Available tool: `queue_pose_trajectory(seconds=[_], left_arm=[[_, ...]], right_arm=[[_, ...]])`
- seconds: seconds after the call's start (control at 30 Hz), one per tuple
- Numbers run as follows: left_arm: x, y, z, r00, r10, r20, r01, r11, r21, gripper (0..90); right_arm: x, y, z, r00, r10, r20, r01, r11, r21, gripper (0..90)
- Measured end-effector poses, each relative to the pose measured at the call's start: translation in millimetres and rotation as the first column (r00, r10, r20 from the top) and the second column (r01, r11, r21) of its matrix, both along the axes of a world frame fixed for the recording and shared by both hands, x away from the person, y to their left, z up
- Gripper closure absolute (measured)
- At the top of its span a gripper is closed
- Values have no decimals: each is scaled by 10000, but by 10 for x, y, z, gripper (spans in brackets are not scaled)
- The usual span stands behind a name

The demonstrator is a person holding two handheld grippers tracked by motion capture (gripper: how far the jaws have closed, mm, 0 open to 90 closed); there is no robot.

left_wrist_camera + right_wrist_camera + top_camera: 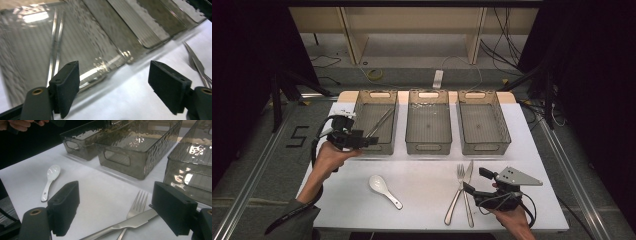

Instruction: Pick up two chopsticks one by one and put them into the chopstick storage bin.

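Lying near-to-far just left of the empty, wide-open jaws of the right gripper (pixel 476 181), fork (pixel 456 193) and knife (pixel 467 192) sit closest to that hand, the left gripper (pixel 371 139), jaws also wide and empty, being at the far-left bin (pixel 362 106).

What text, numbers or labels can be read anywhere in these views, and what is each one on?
"5": a large dark numeral marked on the grey floor, left of the white table.
No readable text on the three smoky bins, the white spoon, the fork, the knife or the grippers.
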State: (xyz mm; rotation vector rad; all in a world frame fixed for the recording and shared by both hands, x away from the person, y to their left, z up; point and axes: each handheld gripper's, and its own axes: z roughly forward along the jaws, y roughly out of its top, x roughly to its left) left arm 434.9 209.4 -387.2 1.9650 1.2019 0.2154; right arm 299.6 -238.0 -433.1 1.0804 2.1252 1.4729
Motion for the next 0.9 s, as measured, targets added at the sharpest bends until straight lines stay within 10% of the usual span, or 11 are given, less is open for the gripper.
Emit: queue_pose_trajectory(seconds=[0.17, 0.9], left_arm=[[-138, -146, -144, 9978, -641, -160, 647, 9972, 386, 217], [-547, -440, -276, 9824, -1870, -6, 1869, 9822, -196, 176]], right_arm=[[-3, 5, 2, 10000, 16, 31, -16, 10000, -17, 233], [13, -16, -5, 10000, 25, 25, -25, 10000, 8, 230]])
